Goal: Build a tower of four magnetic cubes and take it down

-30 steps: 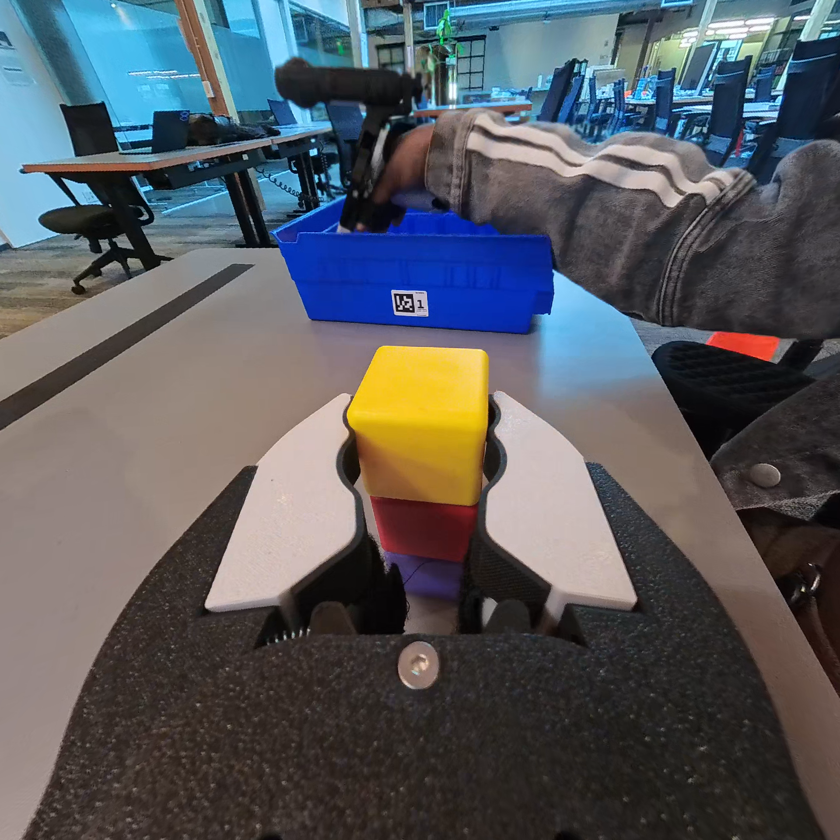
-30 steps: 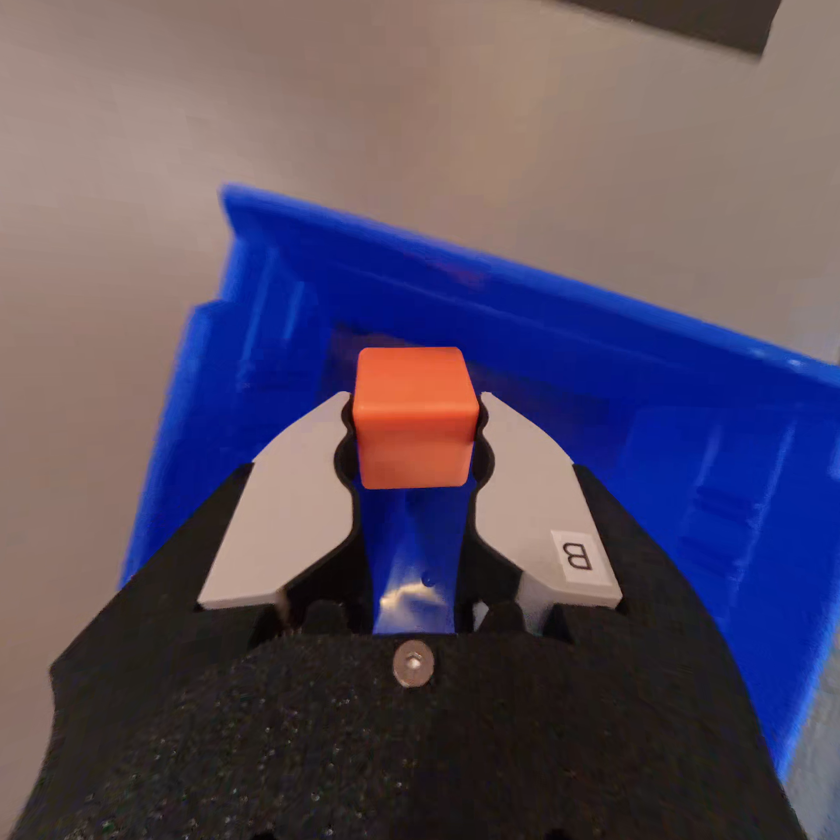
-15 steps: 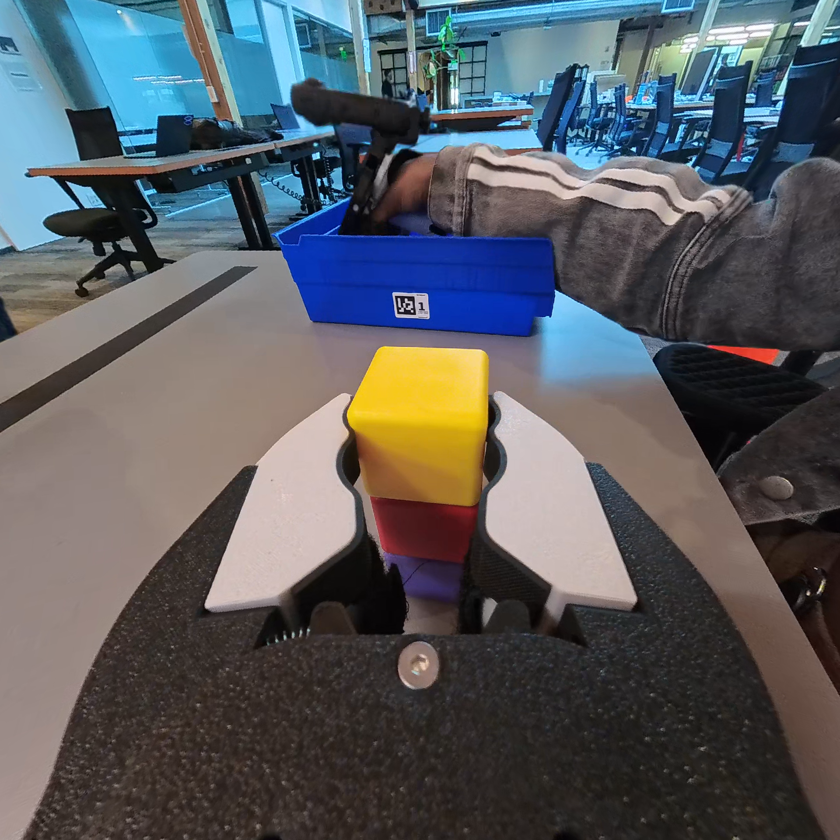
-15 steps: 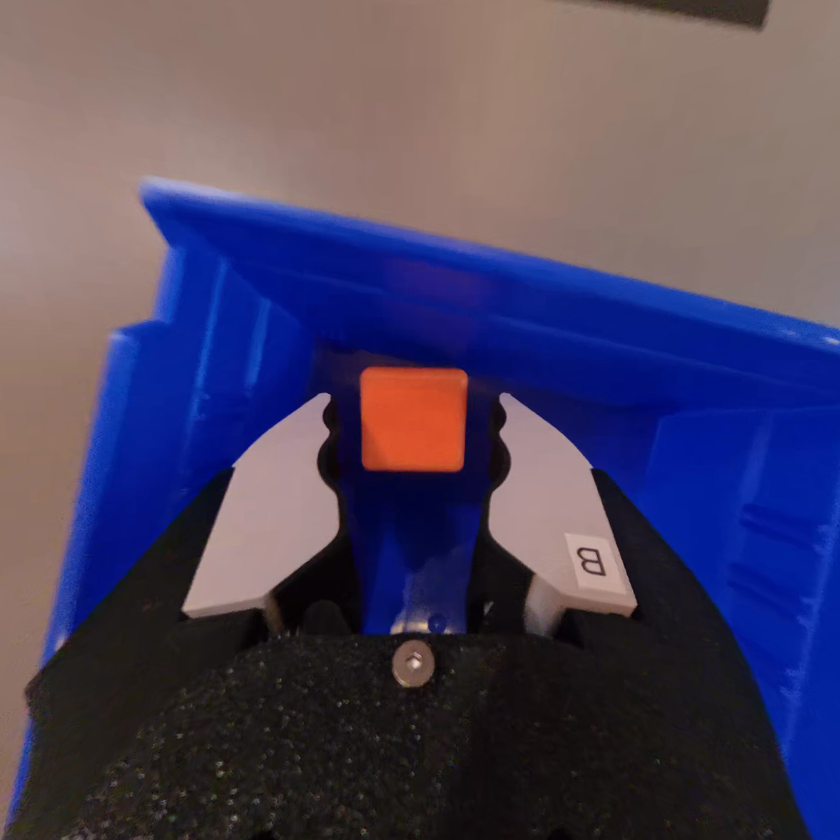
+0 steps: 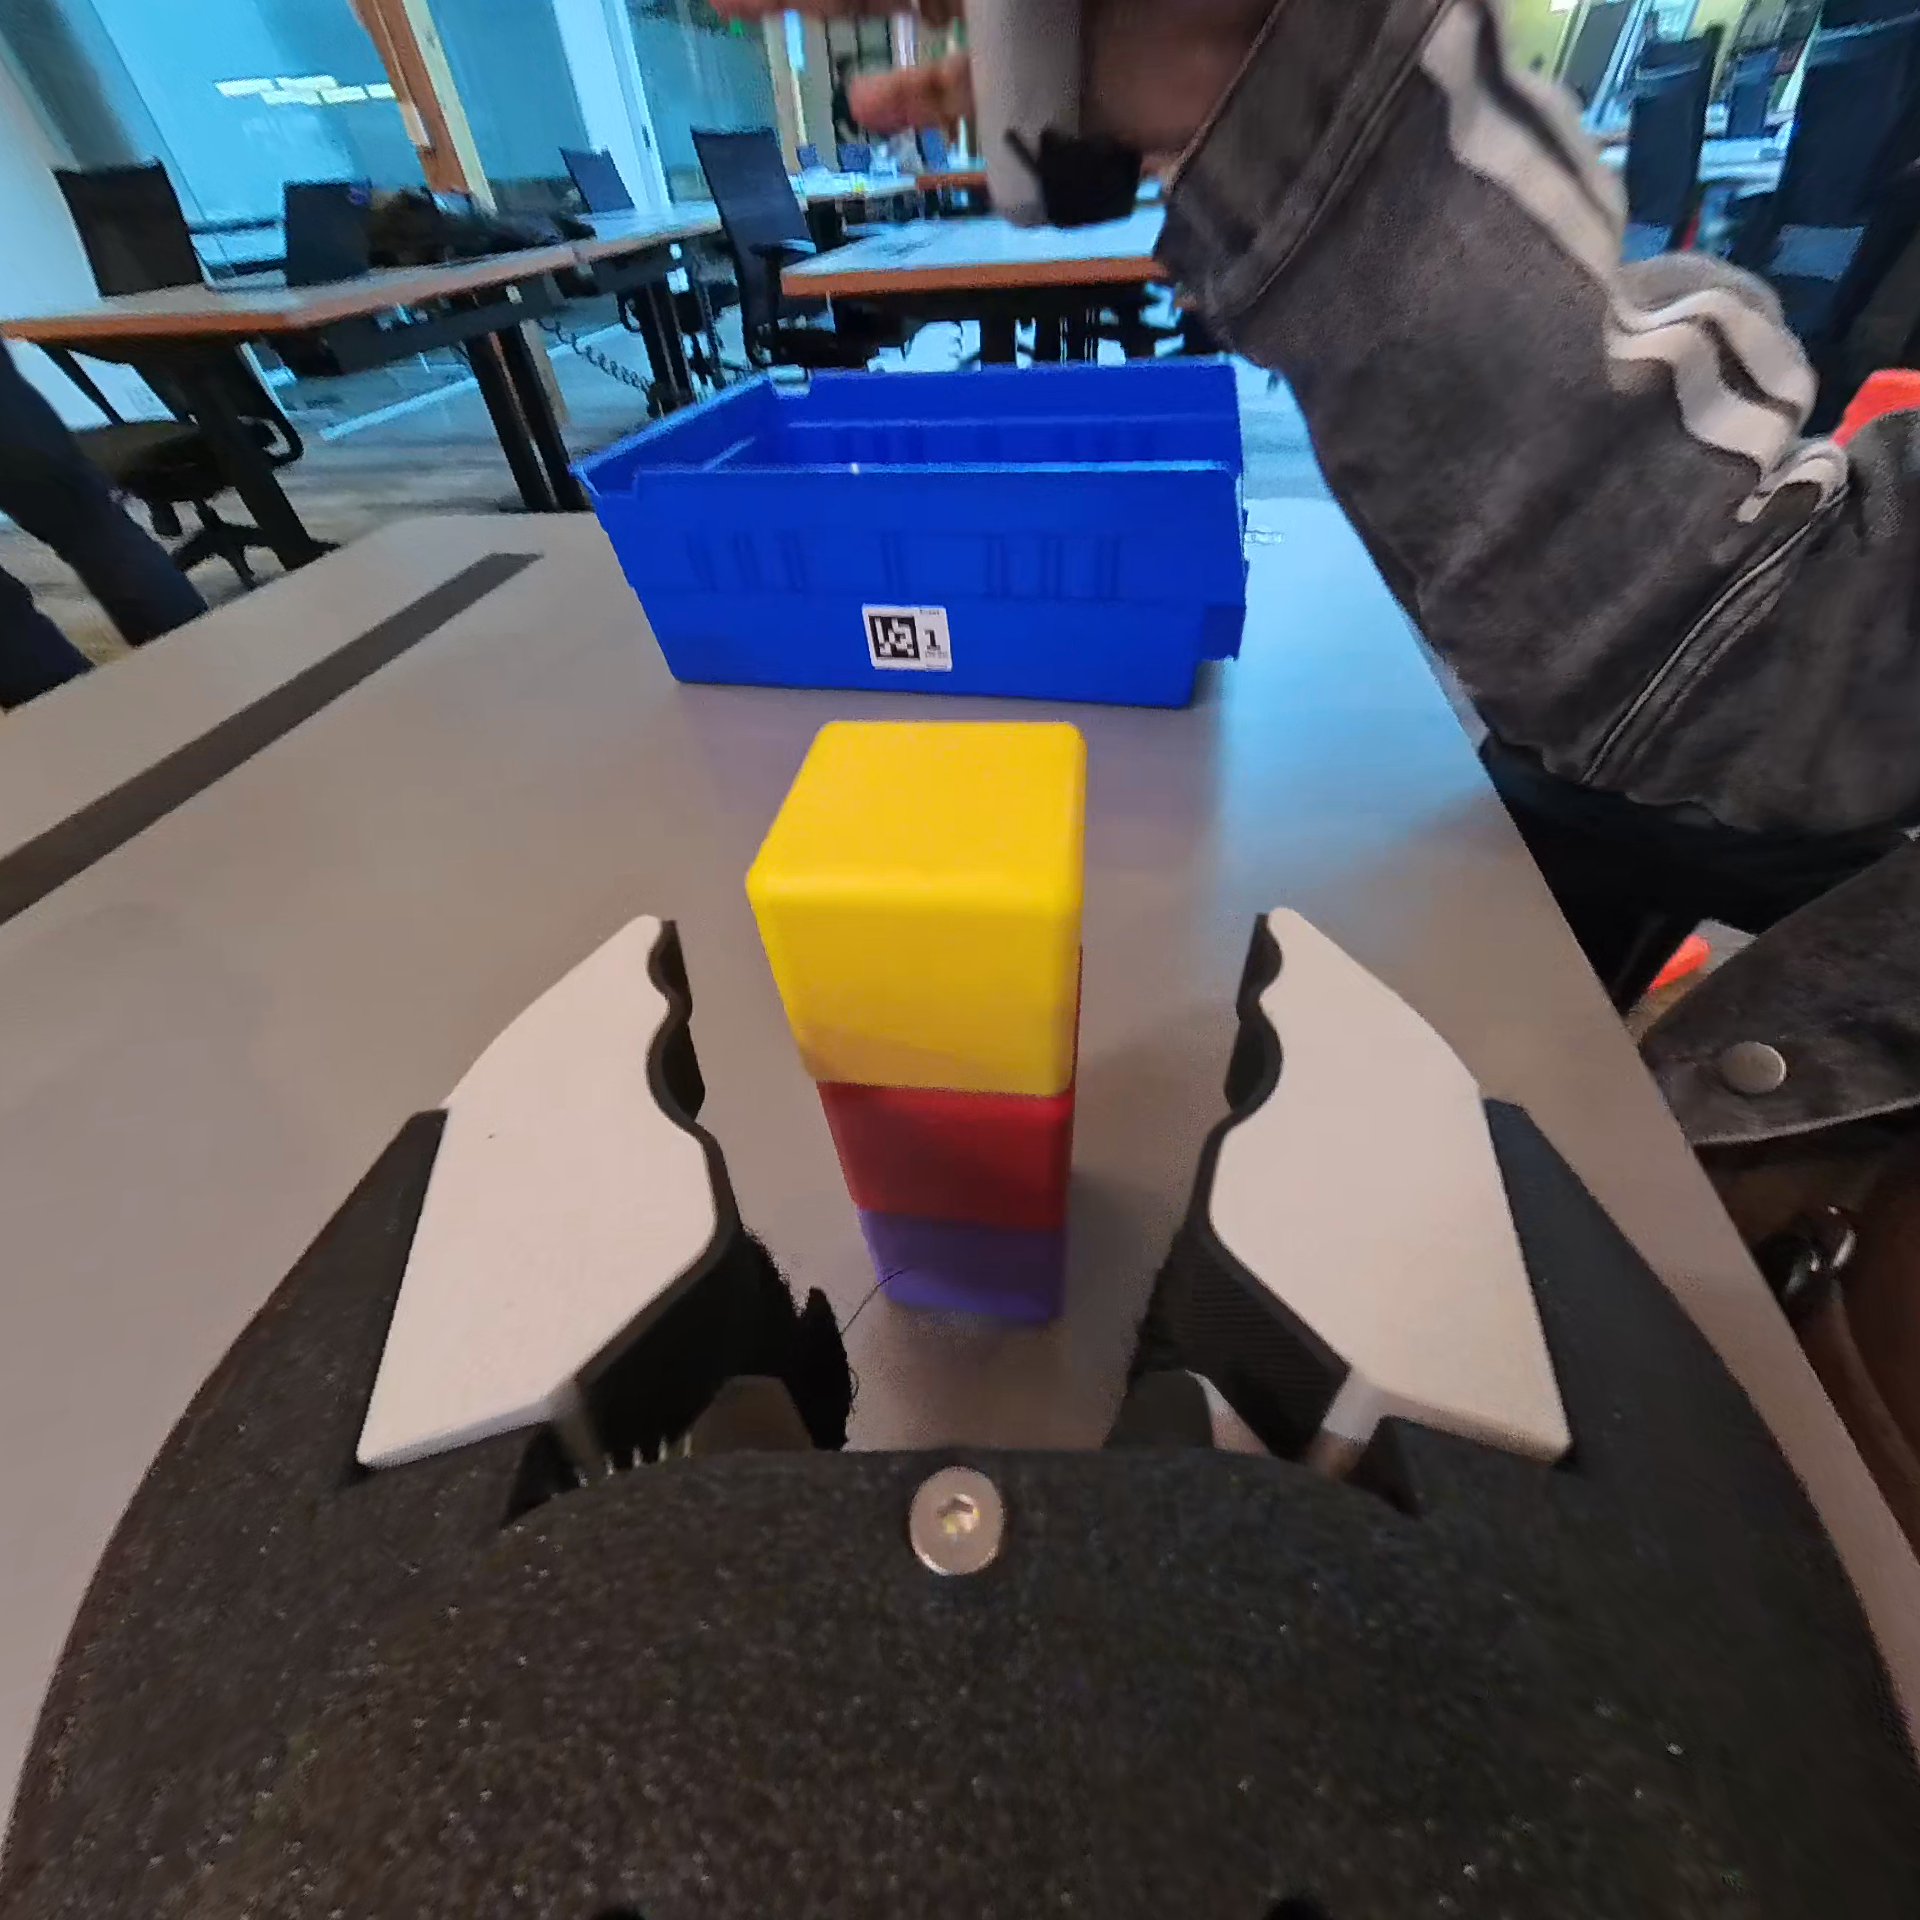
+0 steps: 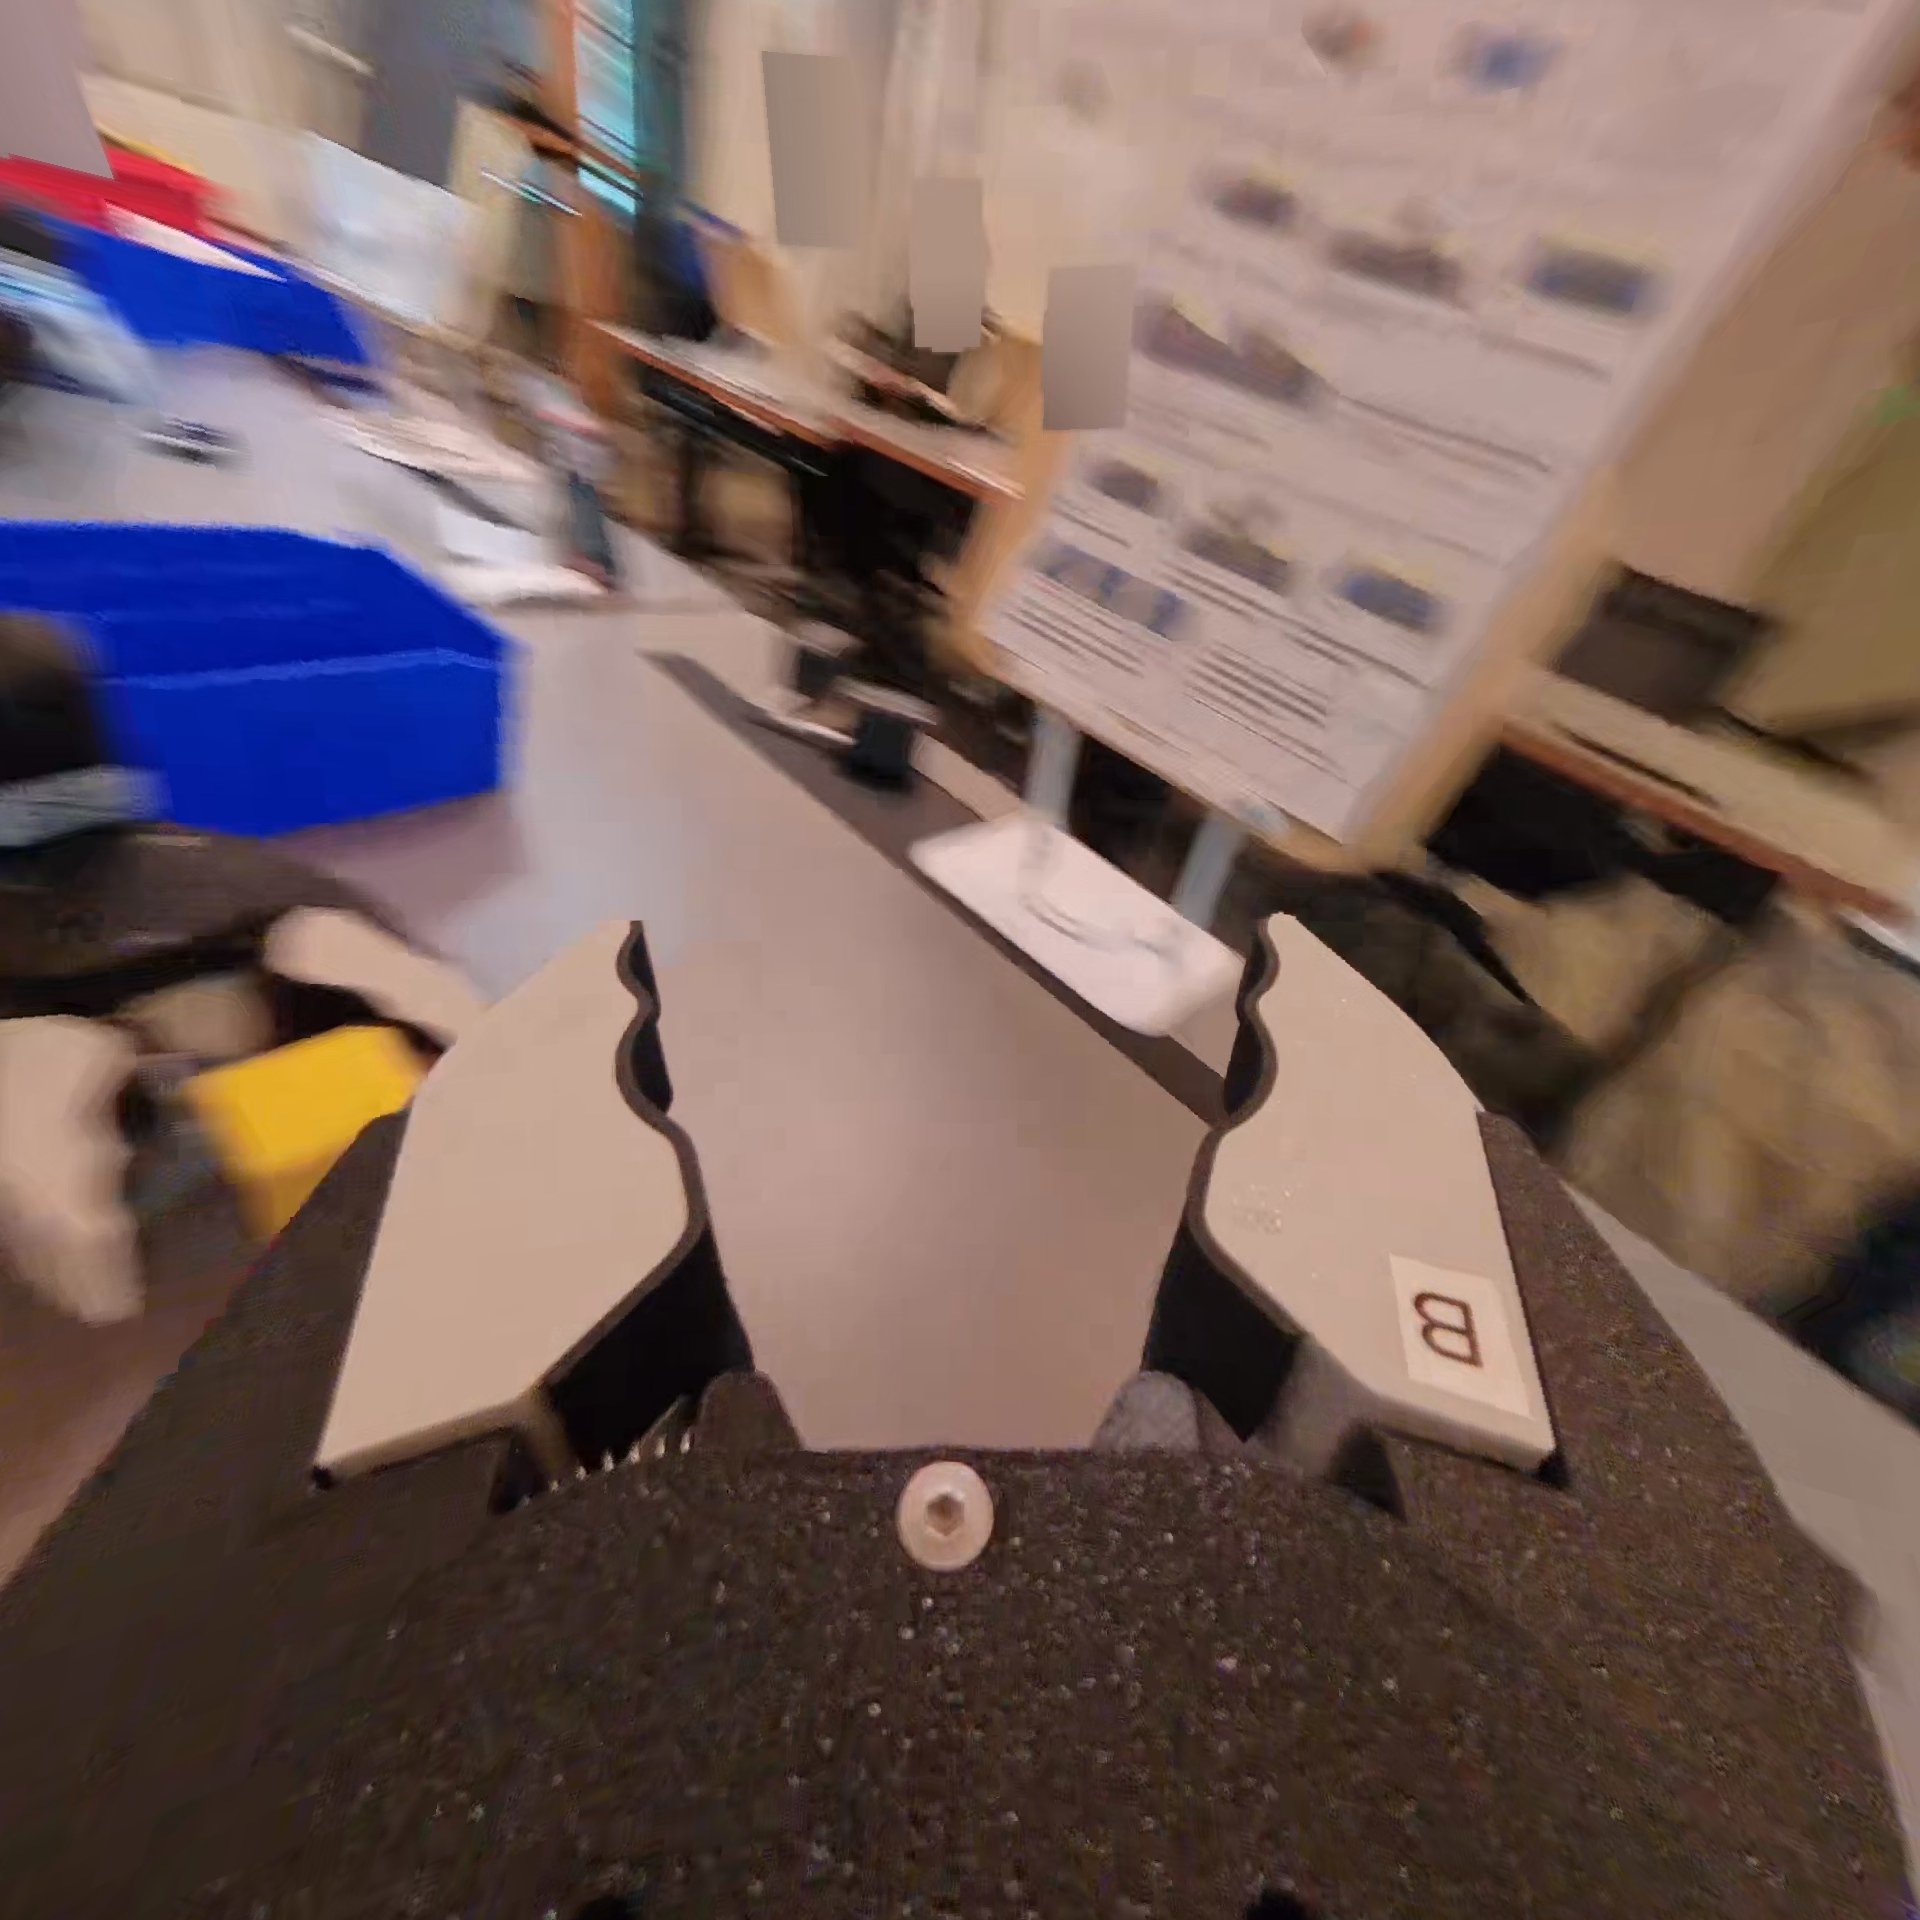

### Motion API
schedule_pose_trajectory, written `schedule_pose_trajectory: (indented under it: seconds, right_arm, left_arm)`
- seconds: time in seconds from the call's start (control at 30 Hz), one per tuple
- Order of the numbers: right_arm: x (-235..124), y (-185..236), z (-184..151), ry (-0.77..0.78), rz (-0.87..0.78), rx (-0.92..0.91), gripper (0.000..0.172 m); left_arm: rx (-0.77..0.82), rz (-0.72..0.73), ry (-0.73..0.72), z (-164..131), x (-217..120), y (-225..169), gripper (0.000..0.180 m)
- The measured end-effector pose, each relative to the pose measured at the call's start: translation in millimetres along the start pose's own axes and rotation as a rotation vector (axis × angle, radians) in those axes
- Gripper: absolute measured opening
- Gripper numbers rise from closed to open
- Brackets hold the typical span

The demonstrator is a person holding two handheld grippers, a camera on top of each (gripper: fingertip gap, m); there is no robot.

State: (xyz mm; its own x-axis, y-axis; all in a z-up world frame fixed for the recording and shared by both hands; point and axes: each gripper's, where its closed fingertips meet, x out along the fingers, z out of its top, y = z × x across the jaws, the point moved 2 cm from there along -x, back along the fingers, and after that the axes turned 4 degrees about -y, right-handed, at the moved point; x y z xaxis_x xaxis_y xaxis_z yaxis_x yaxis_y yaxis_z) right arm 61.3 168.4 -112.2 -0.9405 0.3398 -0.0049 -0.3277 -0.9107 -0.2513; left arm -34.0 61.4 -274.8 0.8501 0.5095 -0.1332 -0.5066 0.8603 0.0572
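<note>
You're mid-teardown, it seems; the yellow cube (image 5: pixel 920 904) tops the stack at centre frame; your left gripper (image 5: pixel 961 987) and right gripper (image 6: pixel 945 997) both gape, pinching nothing; next, pinch yellow.

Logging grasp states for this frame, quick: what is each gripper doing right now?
Left gripper: open, fingers clear of the yellow cube on both sides.
Right gripper: open, nothing between its fingers.
</note>
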Motion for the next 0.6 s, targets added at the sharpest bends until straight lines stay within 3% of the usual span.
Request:
schedule_pose_trajectory:
  seconds: [0.1,0.2,0.4,0.53,0.6]
  right_arm:
    - [10.5,75.7,5.3,-0.104,0.372,0.038,0.107]
    - [19.4,120.4,-23.0,-0.081,0.605,0.075,0.107]
    - [42.4,154.1,-94.2,0.073,0.755,0.140,0.090]
    - [49.8,162.8,-106.6,0.091,0.797,0.166,0.073]
    - [51.4,162.7,-107.3,0.082,0.793,0.167,0.053]
  left_arm:
    - [0.011,0.008,0.060,-13.2,2.1,-0.1,0.101]
    - [0.005,0.011,0.069,-19.5,5.1,-0.3,0.095]
    - [-0.038,0.027,0.045,-18.8,3.4,5.8,0.072]
    - [-0.007,0.002,0.095,-24.7,7.8,0.6,0.066]
    - [-0.003,0.011,0.113,-26.8,9.3,1.0,0.055]
